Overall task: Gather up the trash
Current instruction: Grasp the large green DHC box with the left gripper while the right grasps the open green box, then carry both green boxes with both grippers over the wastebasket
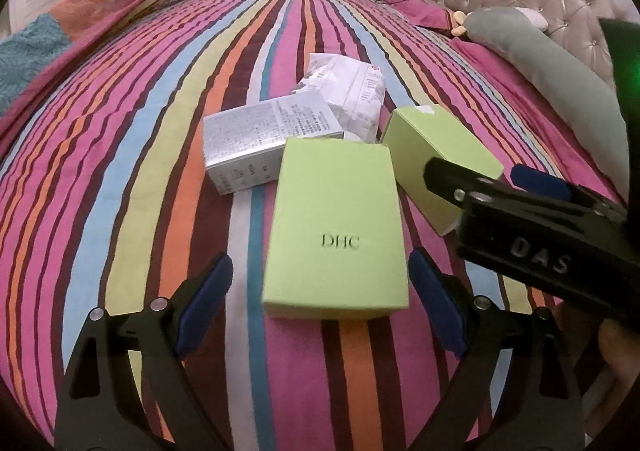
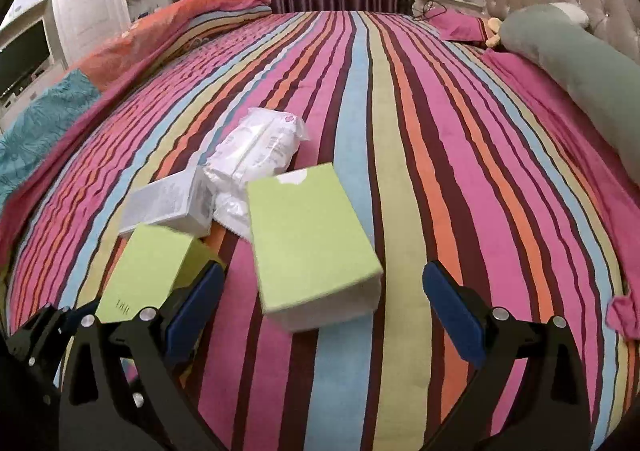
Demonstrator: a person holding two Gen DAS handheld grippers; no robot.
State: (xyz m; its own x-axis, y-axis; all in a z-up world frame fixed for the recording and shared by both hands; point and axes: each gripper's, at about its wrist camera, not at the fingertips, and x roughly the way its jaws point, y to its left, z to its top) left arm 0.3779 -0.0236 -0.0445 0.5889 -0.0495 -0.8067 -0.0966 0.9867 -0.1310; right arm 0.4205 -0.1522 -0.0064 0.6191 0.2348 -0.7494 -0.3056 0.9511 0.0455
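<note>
Left gripper (image 1: 320, 303) spread wide, empty, straddling our flat lime-green DHC cardboard box (image 1: 336, 227) on striped bedspread (image 1: 120, 171) | right gripper (image 2: 322, 311) spread near second green box (image 2: 312, 227) | we should centre pads, then squeeze gently.

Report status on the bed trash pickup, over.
Left gripper open, straddling DHC box, no contact. Right gripper open, lined up on second green box. Silver box, white wrapper untouched. Nothing blocking.
</note>
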